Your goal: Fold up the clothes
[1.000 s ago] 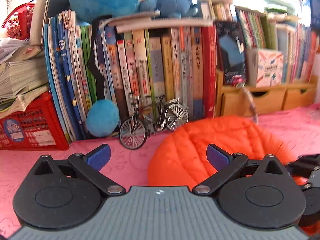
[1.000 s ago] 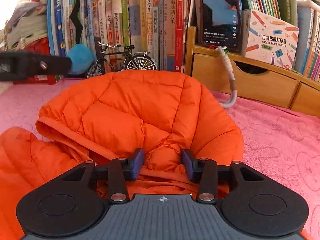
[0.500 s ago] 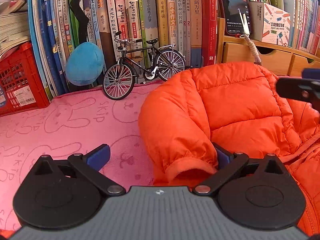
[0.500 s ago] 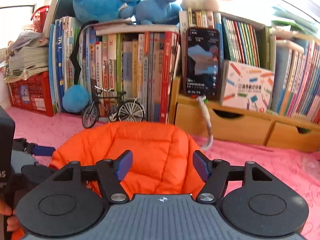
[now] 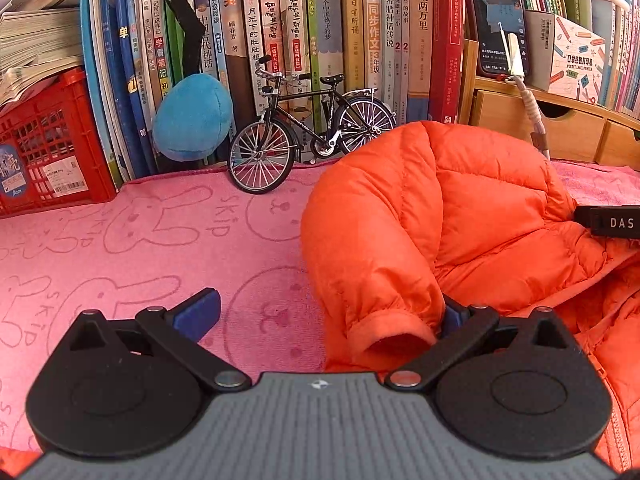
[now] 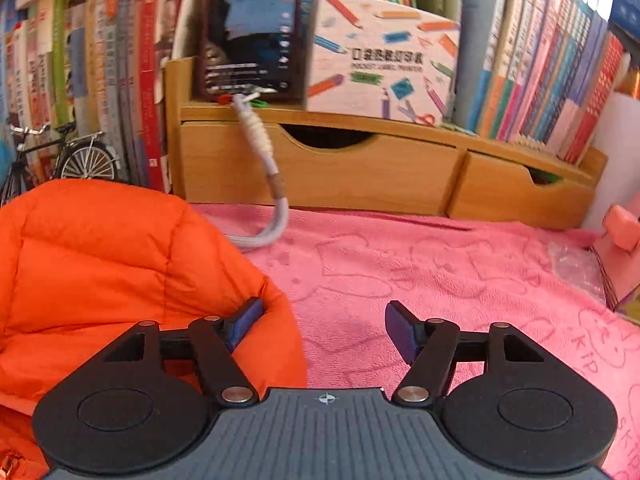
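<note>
An orange puffer jacket (image 5: pixel 472 216) lies crumpled on the pink towel (image 5: pixel 140 240). Its sleeve hangs forward, and the sleeve cuff (image 5: pixel 386 330) sits between the fingers of my left gripper (image 5: pixel 326 314), close against the right finger. That gripper is open wide and grips nothing. In the right wrist view the jacket (image 6: pixel 100 260) fills the left side. My right gripper (image 6: pixel 322 322) is open over the towel (image 6: pixel 440 264), its left fingertip (image 6: pixel 246 316) at the jacket's right edge. Part of the right gripper's black body (image 5: pixel 608 222) shows in the left wrist view.
Books line the back, with a model bicycle (image 5: pixel 308 136), a blue plush ball (image 5: pixel 192 118) and a red crate (image 5: pixel 44 148) in front of them. A wooden drawer unit (image 6: pixel 360 168) carries a phone with a hanging cord (image 6: pixel 276 188). A pink box (image 6: pixel 620 248) stands at far right.
My left gripper has come down and forward around the sleeve cuff. My right gripper has opened wider, lifted off the jacket's middle and swung to its right edge.
</note>
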{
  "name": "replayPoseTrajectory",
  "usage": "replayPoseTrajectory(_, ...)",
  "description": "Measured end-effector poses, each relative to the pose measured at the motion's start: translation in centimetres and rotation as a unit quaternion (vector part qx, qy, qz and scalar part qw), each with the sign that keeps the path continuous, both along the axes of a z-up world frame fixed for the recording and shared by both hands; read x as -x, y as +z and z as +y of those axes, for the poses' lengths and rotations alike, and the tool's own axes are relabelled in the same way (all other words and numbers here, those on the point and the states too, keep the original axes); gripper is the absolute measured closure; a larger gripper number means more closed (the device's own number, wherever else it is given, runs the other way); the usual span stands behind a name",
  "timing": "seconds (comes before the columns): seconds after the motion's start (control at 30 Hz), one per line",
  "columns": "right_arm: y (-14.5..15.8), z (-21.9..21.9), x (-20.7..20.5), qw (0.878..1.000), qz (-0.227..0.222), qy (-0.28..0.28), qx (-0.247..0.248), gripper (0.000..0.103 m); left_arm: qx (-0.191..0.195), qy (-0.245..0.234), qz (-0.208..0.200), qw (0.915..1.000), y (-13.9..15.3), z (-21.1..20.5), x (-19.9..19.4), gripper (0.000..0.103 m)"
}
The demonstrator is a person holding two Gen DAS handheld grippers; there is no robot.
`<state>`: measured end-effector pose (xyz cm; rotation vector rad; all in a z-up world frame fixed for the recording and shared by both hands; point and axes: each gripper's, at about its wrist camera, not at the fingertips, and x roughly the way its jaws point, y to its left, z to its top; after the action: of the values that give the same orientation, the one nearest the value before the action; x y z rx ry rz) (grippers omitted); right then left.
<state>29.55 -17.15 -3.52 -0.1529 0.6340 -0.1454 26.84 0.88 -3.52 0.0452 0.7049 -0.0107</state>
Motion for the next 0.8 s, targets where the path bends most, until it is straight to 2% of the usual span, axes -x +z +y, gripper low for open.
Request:
replayPoseTrajectory(0.1,0.5,1.3,1.6,0.999,-0.020,0.026,0.018,0.041,0.004,0.000,0.001,1.0000,-0.1,0.1,0.1,0.000)
replayPoseTrajectory(0.27,1.2,3.5,4.4,0.995,-0.053,0.068,0.047,0.041,-0.002,-0.001,-0.001,1.0000,-0.2,0.0,0.2,0.000)
replayPoseTrajectory(0.37,0.0,3.9,4.6,0.994,-0.029,0.067,0.083,0.048,-0.007,0.005,-0.005,0.9999,-0.1,0.1,0.3,0.000)
replayPoseTrajectory(0.47,-1.3,4.2,4.7,0.991,-0.002,0.064,0.120,0.048,-0.010,0.006,-0.006,0.9999,-0.1,0.1,0.3,0.000)
replayPoseTrajectory(0.63,-1.5,0.9,5.4,0.994,0.008,0.036,0.099,0.041,-0.003,0.002,-0.003,1.0000,0.0,0.2,0.3,0.000)
replayPoseTrajectory(0.8,-0.7,-1.7,4.9,0.999,0.035,-0.012,-0.014,0.040,0.000,0.000,-0.001,1.0000,0.0,0.3,0.3,0.000)
